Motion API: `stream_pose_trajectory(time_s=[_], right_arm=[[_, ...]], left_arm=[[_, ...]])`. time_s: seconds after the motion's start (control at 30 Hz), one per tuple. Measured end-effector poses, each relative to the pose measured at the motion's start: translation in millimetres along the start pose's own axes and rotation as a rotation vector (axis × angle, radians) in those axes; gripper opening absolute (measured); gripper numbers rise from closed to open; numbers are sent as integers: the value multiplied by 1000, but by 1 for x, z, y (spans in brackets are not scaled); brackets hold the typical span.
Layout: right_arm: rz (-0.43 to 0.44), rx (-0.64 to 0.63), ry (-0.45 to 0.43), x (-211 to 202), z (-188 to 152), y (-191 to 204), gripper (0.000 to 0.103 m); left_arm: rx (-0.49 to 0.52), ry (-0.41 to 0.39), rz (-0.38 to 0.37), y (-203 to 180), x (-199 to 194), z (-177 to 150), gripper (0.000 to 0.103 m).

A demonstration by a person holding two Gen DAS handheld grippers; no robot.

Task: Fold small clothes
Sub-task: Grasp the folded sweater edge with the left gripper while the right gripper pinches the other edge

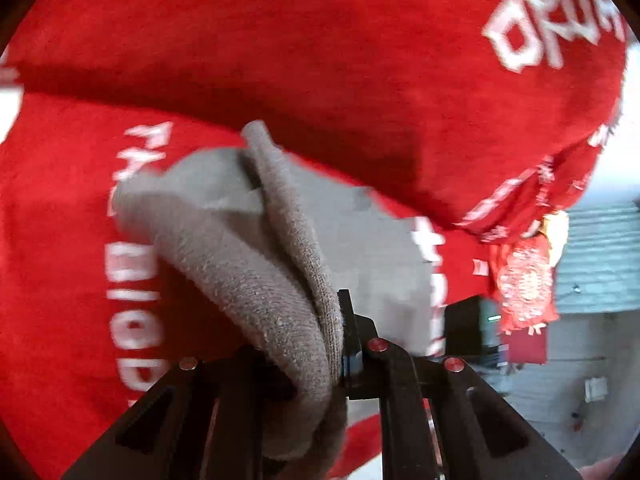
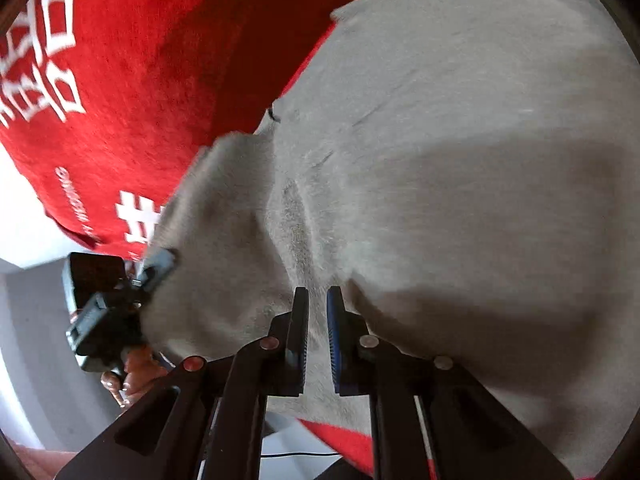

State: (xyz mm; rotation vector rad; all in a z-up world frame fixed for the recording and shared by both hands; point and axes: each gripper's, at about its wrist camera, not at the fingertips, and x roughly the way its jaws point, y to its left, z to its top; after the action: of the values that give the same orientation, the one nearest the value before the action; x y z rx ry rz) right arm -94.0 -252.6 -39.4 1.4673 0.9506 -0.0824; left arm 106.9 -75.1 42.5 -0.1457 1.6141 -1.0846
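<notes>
A small grey knit garment (image 1: 256, 248) lies on a red cloth with white lettering (image 1: 280, 40). My left gripper (image 1: 336, 344) is shut on a bunched fold of it, lifted off the cloth; the fabric drapes over and hides the left finger. In the right wrist view the same grey garment (image 2: 460, 160) fills most of the frame. My right gripper (image 2: 318, 312) is shut on a ridge of it pinched between the two pads. The left gripper (image 2: 116, 308) shows at the garment's left edge, held by a hand (image 2: 136, 376).
The red cloth (image 2: 120, 80) hangs over the surface's edge at the left. Beyond the edge there is pale floor (image 2: 32, 320). In the left wrist view a red patterned decoration (image 1: 524, 280), a black box (image 1: 468, 328) and a grey-blue panel (image 1: 600, 256) stand at the right.
</notes>
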Motion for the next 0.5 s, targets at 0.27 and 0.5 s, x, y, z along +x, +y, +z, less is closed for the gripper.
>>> stream_pose_trajectory(time_s=[0.27,0.5], right_arm=[[80,82,-143,-103,-1,-51,13],[163,274,-183,-126,-11,-125,13]], left_arm=[[284,68,-5,-172,98,-6,15],[473,244,239,-219,237,-40,16]])
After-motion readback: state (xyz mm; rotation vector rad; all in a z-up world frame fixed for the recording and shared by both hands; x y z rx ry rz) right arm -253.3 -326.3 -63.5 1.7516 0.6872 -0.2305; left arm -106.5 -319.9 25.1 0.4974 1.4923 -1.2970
